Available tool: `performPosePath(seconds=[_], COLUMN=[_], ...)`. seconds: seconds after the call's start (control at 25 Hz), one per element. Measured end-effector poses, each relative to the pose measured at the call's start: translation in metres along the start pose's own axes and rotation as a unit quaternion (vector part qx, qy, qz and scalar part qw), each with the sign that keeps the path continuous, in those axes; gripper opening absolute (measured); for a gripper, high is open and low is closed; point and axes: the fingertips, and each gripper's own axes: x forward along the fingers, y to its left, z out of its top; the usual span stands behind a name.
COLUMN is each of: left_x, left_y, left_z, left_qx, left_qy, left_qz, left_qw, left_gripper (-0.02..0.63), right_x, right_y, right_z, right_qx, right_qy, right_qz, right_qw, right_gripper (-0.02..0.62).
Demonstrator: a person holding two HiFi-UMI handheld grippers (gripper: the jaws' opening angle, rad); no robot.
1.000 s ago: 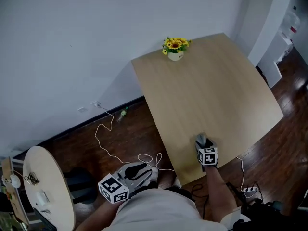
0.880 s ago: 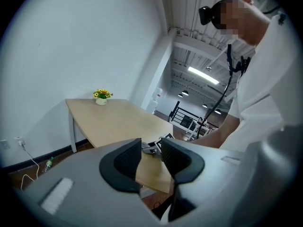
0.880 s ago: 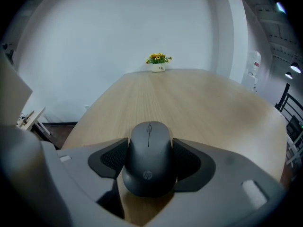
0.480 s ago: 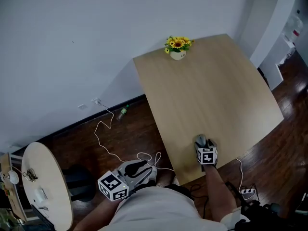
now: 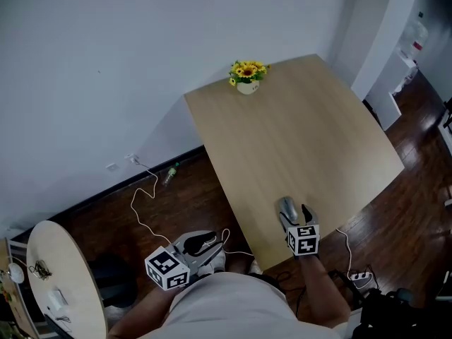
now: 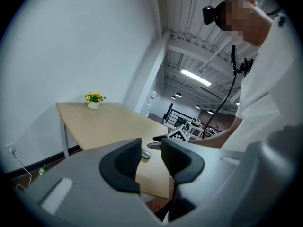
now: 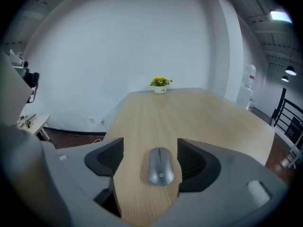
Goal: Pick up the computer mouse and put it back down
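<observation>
A grey computer mouse (image 5: 286,207) lies flat on the light wooden table (image 5: 296,133), near its front edge. My right gripper (image 5: 294,216) sits just behind it and is open. In the right gripper view the mouse (image 7: 160,166) rests between the two jaws, with a gap on each side, and the right gripper (image 7: 150,151) does not touch it. My left gripper (image 5: 203,245) hangs off the table's left side above the floor. Its jaws stand a little apart around nothing (image 6: 150,157). Through that gap I see the mouse (image 6: 146,154).
A small pot of yellow flowers (image 5: 246,76) stands at the table's far edge by the white wall. A white cable (image 5: 145,210) trails over the dark floor on the left. A round table (image 5: 63,274) is at the lower left, and a power strip (image 5: 360,279) lies right of the person.
The head view has shifted a little. The right gripper's cube sits slightly lower, and its right finger now shows apart from the mouse. The left gripper has barely moved.
</observation>
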Motion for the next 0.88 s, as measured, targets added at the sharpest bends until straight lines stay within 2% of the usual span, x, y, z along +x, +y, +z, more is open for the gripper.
performPosePath(seconds=[0.28,0.48,0.68,0.88], left_x=[0.011,0.028,0.041,0.048], left_y=[-0.003,-0.009,-0.015,-0.02], left_z=[-0.001,0.001,0.002,0.004], left_qx=[0.007,0.021,0.027,0.029], left_qy=[0.008,0.019,0.024,0.026], left_qz=[-0.044,-0.08,-0.108,-0.124], left_qw=[0.999,0.9964,0.9935,0.9915], left_gripper=[0.112,0.112,0.112,0.112], right_x=[-0.09,-0.149,-0.181,-0.189], right_y=[0.039,0.048,0.061,0.07], right_z=[0.024,0.031,0.027,0.024], right_qx=[-0.008,0.003,0.015,0.027], right_qy=[-0.013,-0.029,-0.034,-0.035], right_qz=[0.004,-0.013,-0.022,-0.022], right_qw=[1.0,0.999,0.999,0.999], right_gripper=[0.377,0.379,0.379,0.379])
